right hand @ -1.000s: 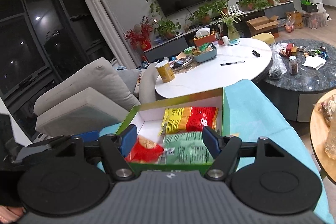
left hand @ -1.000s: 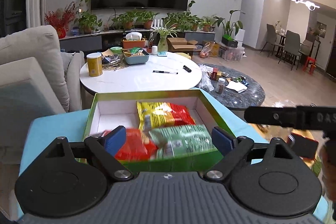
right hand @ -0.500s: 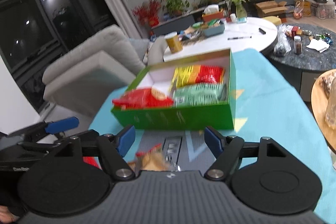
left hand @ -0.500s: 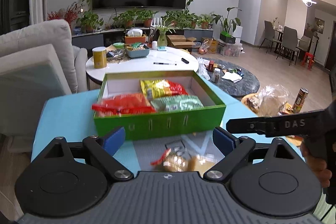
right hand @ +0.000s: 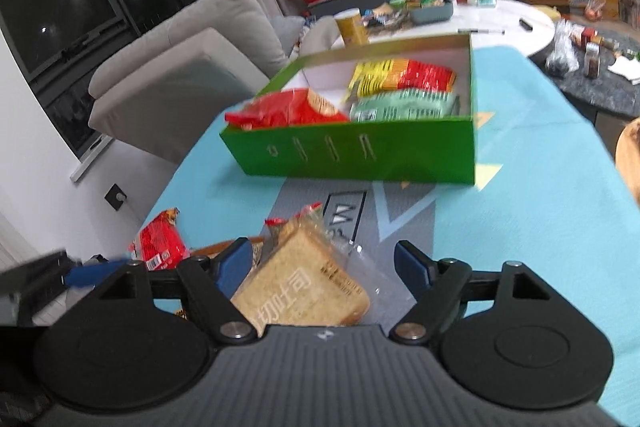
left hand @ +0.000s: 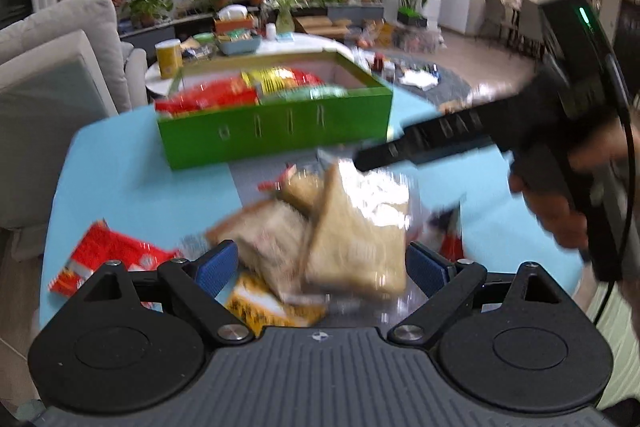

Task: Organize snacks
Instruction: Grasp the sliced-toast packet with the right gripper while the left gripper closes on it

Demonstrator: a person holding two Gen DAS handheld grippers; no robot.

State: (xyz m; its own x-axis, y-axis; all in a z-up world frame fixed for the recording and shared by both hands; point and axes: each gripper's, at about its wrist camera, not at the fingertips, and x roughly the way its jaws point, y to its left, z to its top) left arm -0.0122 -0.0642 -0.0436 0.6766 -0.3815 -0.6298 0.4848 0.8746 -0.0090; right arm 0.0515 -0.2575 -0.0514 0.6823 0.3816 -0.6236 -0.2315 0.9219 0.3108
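The green box (left hand: 272, 123) (right hand: 360, 151) stands at the far side of the blue table and holds red, yellow and green snack packets. Bags of sliced toast (left hand: 320, 235) (right hand: 304, 279) lie on the near part of the table. My left gripper (left hand: 322, 267) hangs open just over them, pads clear on both sides. My right gripper (right hand: 324, 267) is also above the toast and its jaws are opening, with one bag between them and not pressed. One finger (left hand: 420, 143) of it reaches in from the right in the left wrist view. A red packet (left hand: 108, 255) (right hand: 160, 243) lies at the left.
A yellow packet (left hand: 264, 307) lies partly under the toast. A grey sofa (right hand: 180, 67) stands left of the table. Behind the box is a white round table (right hand: 500, 27) with a yellow can (right hand: 352, 27). A dark stone table (right hand: 600, 75) is at the right.
Both grippers drew back from over the green box and sank toward the near table. The toast bags came into view between the fingers. The right jaws widened.
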